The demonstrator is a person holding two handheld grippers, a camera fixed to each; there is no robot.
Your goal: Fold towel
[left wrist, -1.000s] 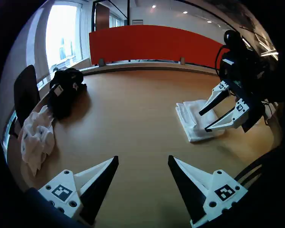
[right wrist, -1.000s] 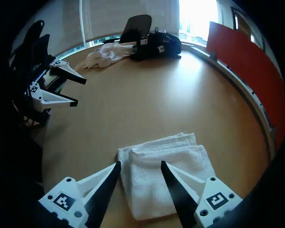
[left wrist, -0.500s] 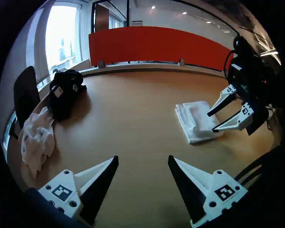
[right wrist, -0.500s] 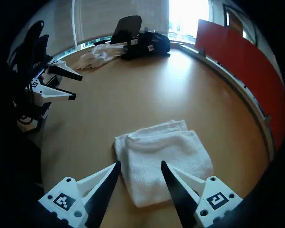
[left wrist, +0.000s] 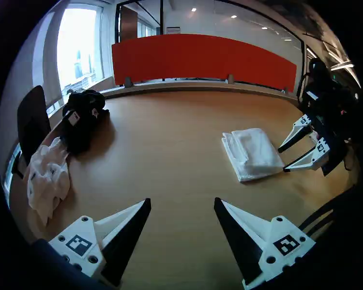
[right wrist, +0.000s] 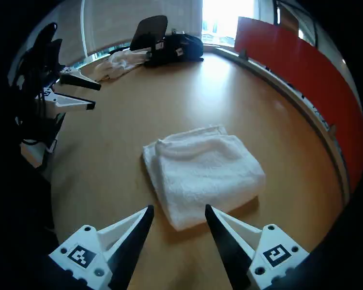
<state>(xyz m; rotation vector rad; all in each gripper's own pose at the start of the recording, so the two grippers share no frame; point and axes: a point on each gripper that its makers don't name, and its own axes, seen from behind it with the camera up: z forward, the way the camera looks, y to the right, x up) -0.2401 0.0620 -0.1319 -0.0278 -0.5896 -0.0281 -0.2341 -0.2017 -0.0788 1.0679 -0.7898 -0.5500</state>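
A white towel [right wrist: 204,172] lies folded in a neat stack on the wooden table [right wrist: 181,106]. In the right gripper view my right gripper [right wrist: 178,213] is open just short of its near corner, nothing between the fingers. In the left gripper view the same towel [left wrist: 251,152] rests at the right, with the right gripper [left wrist: 284,159] open beside its right edge, clear of the cloth. My left gripper [left wrist: 181,205] is open low over bare table, well away from the towel. The right gripper view shows the left gripper [right wrist: 92,95] at the far left, open.
A black bag [left wrist: 82,118] and a heap of crumpled white cloth [left wrist: 47,176] sit at the table's left side, by a dark chair [left wrist: 31,118]. A red partition [left wrist: 201,55] runs along the table's far edge. Bare wood lies between the two grippers.
The right gripper has drawn back off the folded towel, which now lies wholly in front of its fingertips. The left gripper has stayed where it was.
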